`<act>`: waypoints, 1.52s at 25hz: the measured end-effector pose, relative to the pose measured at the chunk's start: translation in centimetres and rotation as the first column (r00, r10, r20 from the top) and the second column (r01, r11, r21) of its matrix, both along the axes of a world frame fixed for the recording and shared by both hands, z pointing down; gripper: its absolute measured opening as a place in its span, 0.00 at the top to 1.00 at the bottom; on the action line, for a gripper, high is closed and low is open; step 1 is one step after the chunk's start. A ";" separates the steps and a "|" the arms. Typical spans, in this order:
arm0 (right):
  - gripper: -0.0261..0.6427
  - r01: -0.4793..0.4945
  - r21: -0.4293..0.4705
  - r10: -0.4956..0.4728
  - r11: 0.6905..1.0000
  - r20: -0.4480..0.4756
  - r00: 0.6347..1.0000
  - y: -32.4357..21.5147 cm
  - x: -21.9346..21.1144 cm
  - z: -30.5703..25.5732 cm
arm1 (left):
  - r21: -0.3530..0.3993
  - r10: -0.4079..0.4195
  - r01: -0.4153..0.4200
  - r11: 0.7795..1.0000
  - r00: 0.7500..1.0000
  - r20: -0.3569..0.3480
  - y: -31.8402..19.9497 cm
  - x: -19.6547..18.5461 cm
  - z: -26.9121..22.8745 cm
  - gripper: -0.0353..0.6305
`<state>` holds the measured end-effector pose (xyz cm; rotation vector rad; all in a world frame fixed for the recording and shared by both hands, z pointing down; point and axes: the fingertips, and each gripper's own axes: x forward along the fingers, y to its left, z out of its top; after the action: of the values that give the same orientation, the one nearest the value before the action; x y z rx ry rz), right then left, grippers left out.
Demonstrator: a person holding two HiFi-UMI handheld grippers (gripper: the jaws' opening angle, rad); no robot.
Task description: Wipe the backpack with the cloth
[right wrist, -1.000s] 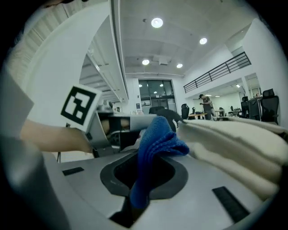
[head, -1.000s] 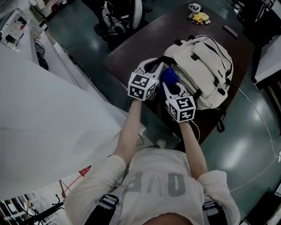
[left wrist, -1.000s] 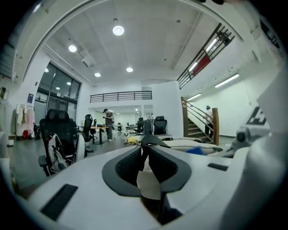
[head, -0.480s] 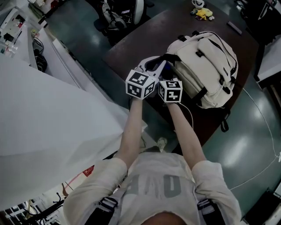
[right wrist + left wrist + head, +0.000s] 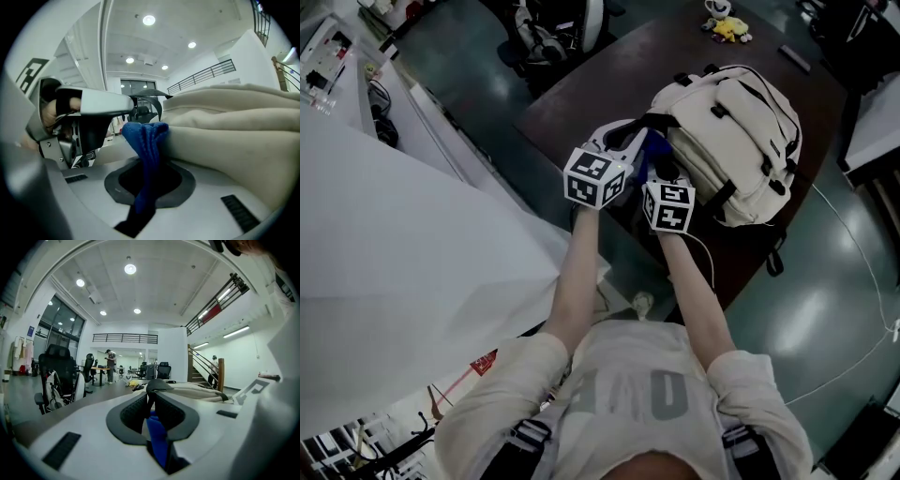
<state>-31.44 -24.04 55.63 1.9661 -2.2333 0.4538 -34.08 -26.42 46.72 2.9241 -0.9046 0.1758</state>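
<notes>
We are holding both grippers side by side over the near edge of the tabletop (image 5: 581, 98), the left gripper (image 5: 645, 127) just left of the right gripper (image 5: 661, 167). The backpack (image 5: 741, 131) is lying on the tabletop's right part, just beyond and to the right of them. Our left fingers (image 5: 131, 413) are gripping the strap (image 5: 158, 384) at the backpack's near-left end. Our right fingers (image 5: 180, 185) are gripping the cloth (image 5: 147, 138), which is touching the backpack's side between the two grippers. A toy (image 5: 727, 30) and a mug (image 5: 716, 9) are sitting at the tabletop's far edge, well apart from the backpack. A chair (image 5: 553, 33) is standing behind the tabletop.
</notes>
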 end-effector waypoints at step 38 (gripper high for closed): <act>0.90 -0.125 -0.066 0.122 0.990 -0.053 0.991 12.8 9.9 0.0 | -0.127 -0.277 0.273 0.954 0.961 -0.018 8.1 2.0 3.5 0.88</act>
<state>-21.52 -11.24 55.67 2.0645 -2.0465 0.4845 -32.09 -18.28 50.26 2.6447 -1.2341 0.1552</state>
